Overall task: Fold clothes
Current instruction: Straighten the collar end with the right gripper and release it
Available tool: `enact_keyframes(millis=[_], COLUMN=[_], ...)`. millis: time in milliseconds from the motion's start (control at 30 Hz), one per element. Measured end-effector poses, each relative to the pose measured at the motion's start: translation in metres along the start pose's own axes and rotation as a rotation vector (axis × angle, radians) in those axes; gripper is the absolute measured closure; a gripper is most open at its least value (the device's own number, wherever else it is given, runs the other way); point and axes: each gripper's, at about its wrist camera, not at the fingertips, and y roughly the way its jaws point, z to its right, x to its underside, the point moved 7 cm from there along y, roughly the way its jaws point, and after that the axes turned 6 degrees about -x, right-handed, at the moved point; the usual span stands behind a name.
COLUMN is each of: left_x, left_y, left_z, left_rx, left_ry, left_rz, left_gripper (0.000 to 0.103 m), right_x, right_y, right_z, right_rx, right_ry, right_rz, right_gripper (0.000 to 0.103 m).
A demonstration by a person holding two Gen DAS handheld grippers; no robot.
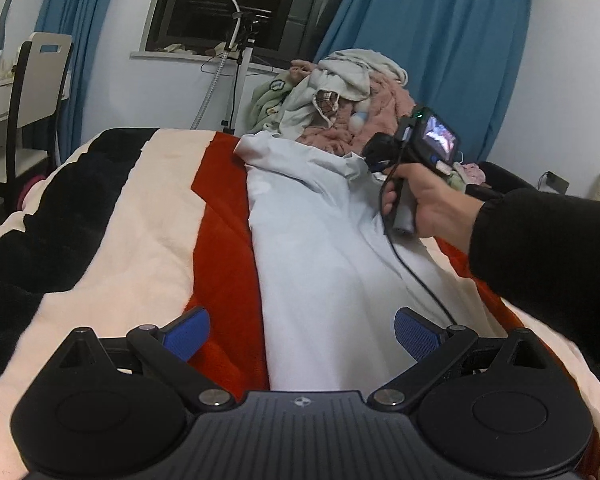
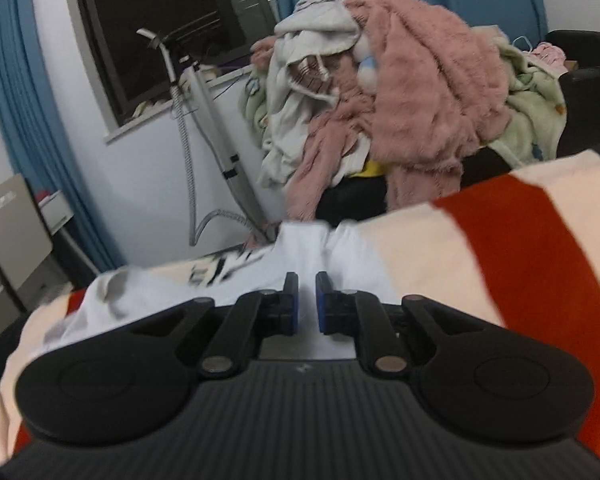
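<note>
A pale blue garment (image 1: 320,240) is seen laid lengthwise on the bed, over a blanket (image 1: 140,220) striped in black, cream and red. In the left wrist view, the left claw (image 1: 302,334) is held low over the near end of the garment, its blue-padded fingers (image 1: 188,334) spread wide apart with nothing between them; one pad is over the red stripe, the other over the pale cloth. The right claw (image 1: 374,156) is seen farther up the bed, at the garment's far end, gripped by the right hand (image 1: 424,204) from a black sleeve (image 1: 540,248); a cable (image 1: 416,276) is trailed from it across the cloth. In the right wrist view, somewhat blurred, the right claw (image 2: 307,300) is shown with its fingers drawn nearly together, a narrow gap left between the pads; the pale garment (image 2: 300,248) lies bunched under and ahead of them, but whether cloth is pinched cannot be told. A dark printed patch is noted on the garment to the left of the fingers. Beyond the bed's end, a heap of clothes (image 2: 400,92) is piled, pink fleece and grey-white items uppermost. A garment steamer stand (image 2: 208,120) is placed beside the heap, before a dark window (image 1: 240,0) framed by blue curtains (image 1: 440,52). A chair (image 1: 36,92) is noted at the far left.
</note>
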Motion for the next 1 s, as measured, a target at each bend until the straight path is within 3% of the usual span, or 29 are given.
enact_keyframes(millis=[100, 133, 233, 267, 367, 800, 933, 1000], left_x=[-0.001, -0.001, -0.002, -0.002, -0.001, 0.008, 0.015, 0.022], left_y=[0.003, 0.001, -0.004, -0.008, -0.017, -0.067, -0.084, -0.088], left_z=[-0.001, -0.001, 0.000, 0.002, 0.005, 0.013, 0.013, 0.013], left_rx=[-0.003, -0.004, -0.005, -0.004, -0.002, -0.004, -0.014, -0.014], left_ry=[0.000, 0.003, 0.013, 0.018, 0.032, 0.035, 0.023, 0.025], left_rz=[-0.008, -0.008, 0.002, 0.007, 0.009, -0.029, -0.066, -0.110], left_gripper=[0.003, 0.003, 0.003, 0.003, 0.003, 0.004, 0.004, 0.004], right_x=[-0.007, -0.008, -0.002, 0.000, 0.008, 0.053, 0.085, 0.108], right_y=[-0.018, -0.026, -0.064, -0.079, -0.124, -0.391, -0.443, -0.456], right_z=[0.003, 0.003, -0.005, -0.009, -0.022, -0.071, -0.066, -0.058], right_rx=[0.008, 0.012, 0.009, 0.000, -0.027, -0.122, -0.126, -0.119], right_ry=[-0.026, -0.035, -0.052, -0.056, -0.070, -0.131, -0.082, -0.046], right_rz=[0.026, 0.030, 0.032, 0.033, 0.023, 0.095, 0.056, -0.010], right_gripper=[0.087, 0.081, 0.042, 0.037, 0.037, 0.037, 0.037, 0.037])
